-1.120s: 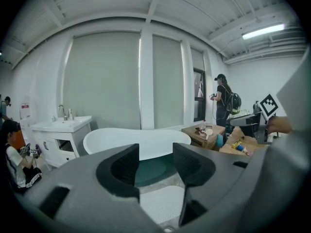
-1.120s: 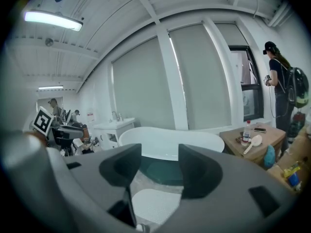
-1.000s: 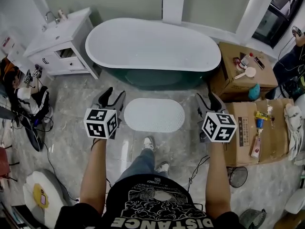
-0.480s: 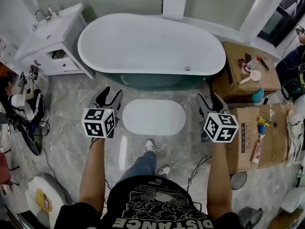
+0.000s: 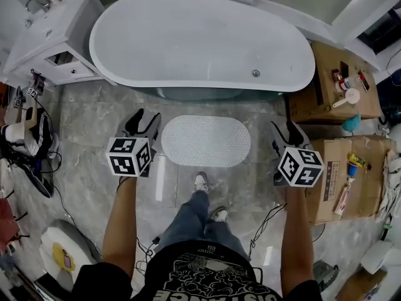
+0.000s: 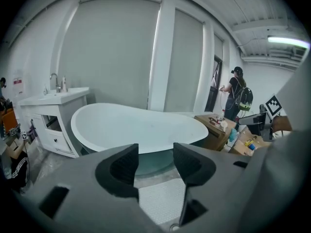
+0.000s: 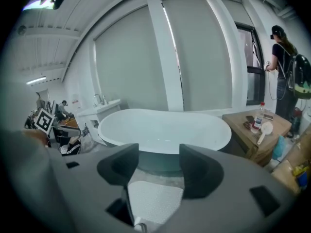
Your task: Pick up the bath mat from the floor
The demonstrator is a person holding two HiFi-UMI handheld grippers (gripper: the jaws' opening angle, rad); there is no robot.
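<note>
The bath mat [image 5: 206, 141] is a white, dotted oval that lies flat on the grey marble floor in front of the tub. My left gripper [image 5: 143, 121] hovers above the floor just off the mat's left end, open and with nothing in it. My right gripper [image 5: 287, 130] hangs off the mat's right end, a little farther away; its jaws have just been opening and nothing is between them. In the left gripper view the mat [image 6: 163, 200] shows low between the jaws. The right gripper view has the mat [image 7: 153, 198] low and a little left.
A white bathtub [image 5: 200, 42] stands right behind the mat. A white vanity cabinet [image 5: 50, 36] is at the back left. Cardboard boxes [image 5: 338, 80] with bottles sit at the right. The person's shoes [image 5: 200, 182] stand at the mat's near edge. Cables and bags lie at the left.
Both grippers have moved forward and down toward the floor, staying at either end of the mat. The head view has come closer to the tub.
</note>
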